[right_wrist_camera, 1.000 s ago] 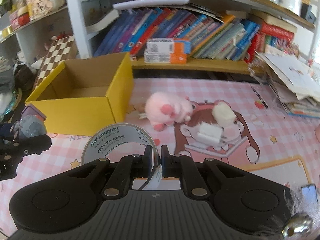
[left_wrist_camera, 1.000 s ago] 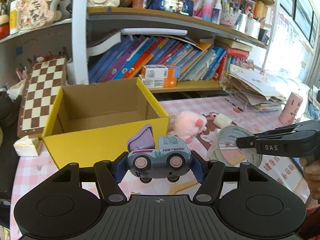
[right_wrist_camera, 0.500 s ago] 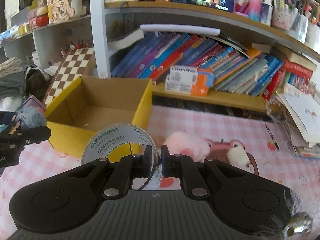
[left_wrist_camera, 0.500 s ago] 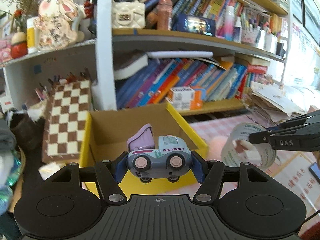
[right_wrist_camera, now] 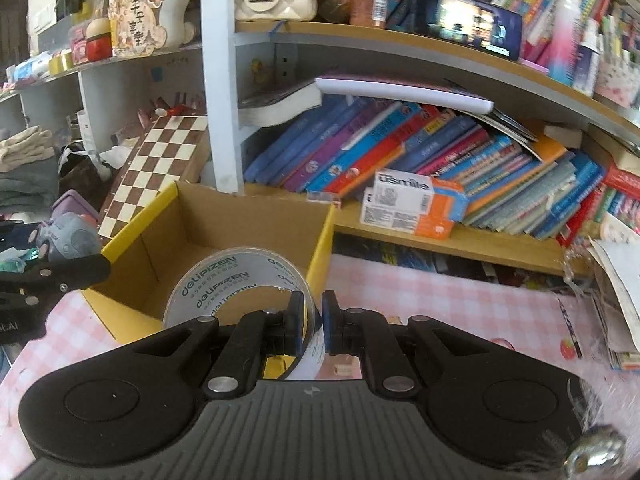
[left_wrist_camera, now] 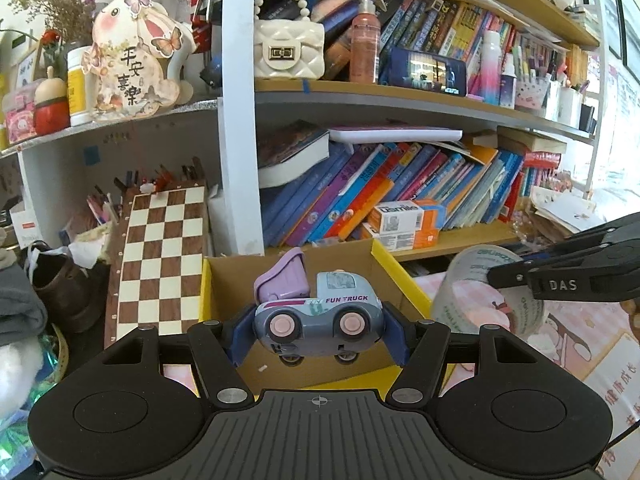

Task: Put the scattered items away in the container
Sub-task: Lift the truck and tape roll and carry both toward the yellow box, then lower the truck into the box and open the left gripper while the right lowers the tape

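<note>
Yellow box [left_wrist_camera: 396, 268] half-hidden behind left tongs [left_wrist_camera: 318, 330] gripping truck [left_wrist_camera: 318, 316]; right tongs [right_wrist_camera: 311, 320] pinching tape [right_wrist_camera: 240, 280].

Left black plastic two-finger gripper [left_wrist_camera: 319, 330]: ribbed dark-grey housing, two round recessed discs, silver pivot screws, blue finger pads [left_wrist_camera: 239, 334], crosshair mark at centre. Right black plastic two-finger gripper [right_wrist_camera: 311, 320]: same build, blue pads; white "DAS" lettering on its side in the left view.

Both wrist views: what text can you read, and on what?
"FUN TRUCK": toy truck side.
"DAS": right hand-held gripper.
"delipizen": tape roll.
"usmile": white-and-orange box.
"平安喜樂": rabbit ornament.
Book spines and the pink tablecloth: too small or blurred.
</note>
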`<state>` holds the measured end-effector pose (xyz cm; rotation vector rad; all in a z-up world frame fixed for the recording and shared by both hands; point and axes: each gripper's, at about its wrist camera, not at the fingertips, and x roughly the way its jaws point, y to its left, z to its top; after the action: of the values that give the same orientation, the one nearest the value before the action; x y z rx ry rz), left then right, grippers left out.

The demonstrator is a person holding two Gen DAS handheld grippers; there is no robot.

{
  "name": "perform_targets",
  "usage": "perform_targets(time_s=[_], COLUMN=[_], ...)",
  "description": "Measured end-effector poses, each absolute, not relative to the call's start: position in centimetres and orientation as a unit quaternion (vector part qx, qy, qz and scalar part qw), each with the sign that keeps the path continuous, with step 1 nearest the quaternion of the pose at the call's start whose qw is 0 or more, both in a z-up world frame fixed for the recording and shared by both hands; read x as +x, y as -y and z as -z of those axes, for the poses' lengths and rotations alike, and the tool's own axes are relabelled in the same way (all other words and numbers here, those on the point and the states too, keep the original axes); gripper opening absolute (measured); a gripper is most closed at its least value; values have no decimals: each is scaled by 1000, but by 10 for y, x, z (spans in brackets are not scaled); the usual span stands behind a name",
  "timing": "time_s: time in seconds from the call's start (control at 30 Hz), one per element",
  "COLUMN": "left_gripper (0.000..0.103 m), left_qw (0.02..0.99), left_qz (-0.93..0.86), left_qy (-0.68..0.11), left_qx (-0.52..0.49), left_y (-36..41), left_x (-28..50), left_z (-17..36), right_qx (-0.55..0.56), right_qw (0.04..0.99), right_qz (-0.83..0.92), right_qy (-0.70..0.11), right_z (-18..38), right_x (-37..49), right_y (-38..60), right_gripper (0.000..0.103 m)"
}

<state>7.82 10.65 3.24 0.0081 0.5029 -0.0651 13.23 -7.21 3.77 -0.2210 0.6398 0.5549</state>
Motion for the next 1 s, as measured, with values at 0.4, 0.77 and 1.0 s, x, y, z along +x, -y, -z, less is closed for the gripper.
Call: perform_targets(time_s=[0.4, 0.77, 1.0], left_gripper=[64, 64, 64], left_qw=[964, 953, 946], left_qz=[23, 17, 18], left_qy=[-263, -302, -322], left_qx=[17, 26, 41], left_y=[-118, -122, -119], left_x=[114, 138, 153], left_z=[-23, -2, 13], right_qx=[-126, -147, -176], right_qw=[892, 874, 864], right_qz=[-295, -317, -326], right_qy=[-319, -338, -342], right_z=[-26, -4, 13], right_x=[165, 185, 191], right_y=[33, 16, 4], right_gripper=[9, 9, 9])
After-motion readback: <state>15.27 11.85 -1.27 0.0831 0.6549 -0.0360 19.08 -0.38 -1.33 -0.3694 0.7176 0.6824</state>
